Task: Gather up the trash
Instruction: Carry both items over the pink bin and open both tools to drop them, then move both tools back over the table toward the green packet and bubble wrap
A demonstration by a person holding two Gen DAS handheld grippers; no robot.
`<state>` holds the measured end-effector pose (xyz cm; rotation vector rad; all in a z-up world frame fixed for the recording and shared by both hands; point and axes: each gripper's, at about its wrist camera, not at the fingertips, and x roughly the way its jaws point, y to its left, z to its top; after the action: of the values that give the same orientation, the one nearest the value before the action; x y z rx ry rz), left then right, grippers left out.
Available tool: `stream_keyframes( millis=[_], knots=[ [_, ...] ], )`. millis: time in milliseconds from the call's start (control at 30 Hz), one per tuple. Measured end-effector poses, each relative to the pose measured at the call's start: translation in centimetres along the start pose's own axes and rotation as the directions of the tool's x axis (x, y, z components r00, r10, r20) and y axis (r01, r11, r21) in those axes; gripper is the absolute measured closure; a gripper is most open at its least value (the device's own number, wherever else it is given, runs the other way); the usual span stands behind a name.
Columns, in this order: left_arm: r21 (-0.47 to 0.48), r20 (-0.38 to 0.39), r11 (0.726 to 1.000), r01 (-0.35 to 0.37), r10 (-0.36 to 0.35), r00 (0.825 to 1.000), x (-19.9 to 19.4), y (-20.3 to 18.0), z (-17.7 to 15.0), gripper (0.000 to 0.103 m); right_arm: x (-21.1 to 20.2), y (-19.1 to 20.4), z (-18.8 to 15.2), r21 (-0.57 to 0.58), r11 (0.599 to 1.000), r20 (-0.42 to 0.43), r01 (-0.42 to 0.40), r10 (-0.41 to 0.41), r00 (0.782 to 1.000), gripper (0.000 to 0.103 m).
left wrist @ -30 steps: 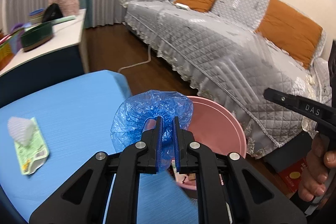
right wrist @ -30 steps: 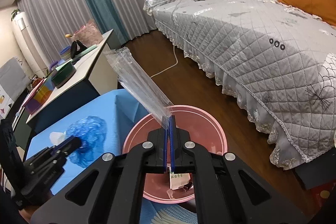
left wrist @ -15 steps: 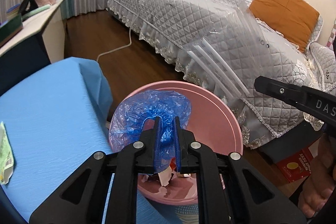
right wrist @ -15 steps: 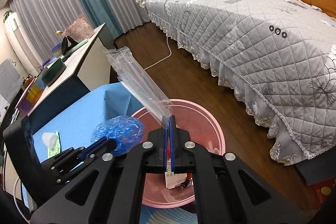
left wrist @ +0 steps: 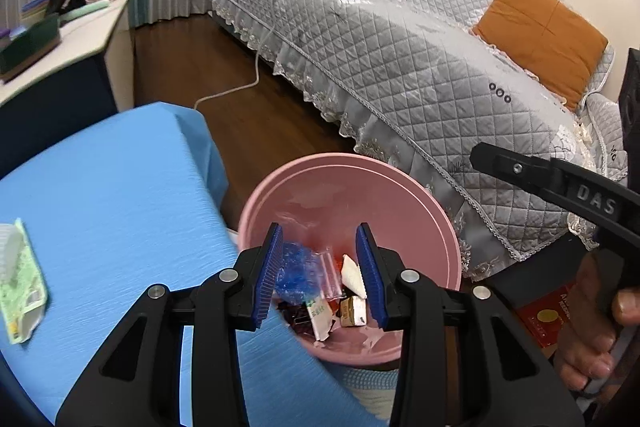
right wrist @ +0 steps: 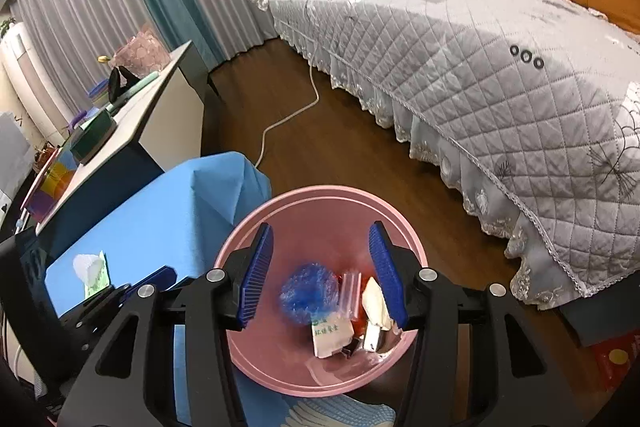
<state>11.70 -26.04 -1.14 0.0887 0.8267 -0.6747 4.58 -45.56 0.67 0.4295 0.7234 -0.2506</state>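
A pink bin (left wrist: 348, 171) (right wrist: 320, 199) stands on the floor beside the blue-covered table (left wrist: 112, 195) (right wrist: 172, 223). In it lie a crumpled blue plastic cap (left wrist: 296, 271) (right wrist: 308, 293), a clear zip bag (left wrist: 330, 277) (right wrist: 350, 291), and several paper scraps and small cartons (right wrist: 332, 337). My left gripper (left wrist: 322, 271) hangs over the bin, jaws opening, nothing pressed between the pads. My right gripper (right wrist: 322, 271) is also above the bin, jaws opening and empty; its black body (left wrist: 560, 187) shows at the right of the left wrist view. A green packet with a white tissue (left wrist: 18, 279) (right wrist: 94, 273) lies on the table.
A grey quilted sofa (left wrist: 420, 59) (right wrist: 480, 39) with orange cushions runs along the right. A white cable (right wrist: 280, 123) crosses the wooden floor. A cluttered side desk (left wrist: 60, 35) (right wrist: 132, 107) stands at the back left. A red box (left wrist: 544, 319) lies on the floor near a hand.
Both grippers opened. The blue cap left the left gripper and the clear bag left the right gripper; both now lie in the pink bin. The left gripper moved further over the bin.
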Motion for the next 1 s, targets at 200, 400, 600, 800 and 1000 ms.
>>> stream_keyframes(
  millis=[200,400,600,800,1000],
  knots=[
    [-0.013,0.046,0.999,-0.029,0.029,0.999,-4.4,2.4,0.0,0.065,-1.2,2.8,0.0,-0.042,0.999,0.05,-0.031,0.034,0.998,0.055],
    [-0.038,0.091,0.996,-0.078,0.081,0.992,-9.6,6.5,-0.2,0.065,-2.3,7.0,-0.7,-0.094,0.991,0.083,-0.094,0.101,0.991,0.067],
    [-0.076,0.159,0.985,-0.153,0.163,0.974,-15.6,12.4,0.5,0.072,-2.8,11.9,-2.0,-0.18,0.968,0.088,-0.174,0.192,0.978,0.086],
    [-0.145,0.23,0.957,-0.251,0.28,0.932,-20.2,18.9,0.9,0.08,-2.0,17.0,-4.2,-0.287,0.929,0.046,-0.235,0.259,0.965,0.091],
    [-0.28,0.228,0.919,-0.275,0.342,0.912,-21.7,24.3,-1.8,0.082,0.2,21.8,-6.6,-0.319,0.885,-0.063,-0.339,0.337,0.939,0.098]
  ],
)
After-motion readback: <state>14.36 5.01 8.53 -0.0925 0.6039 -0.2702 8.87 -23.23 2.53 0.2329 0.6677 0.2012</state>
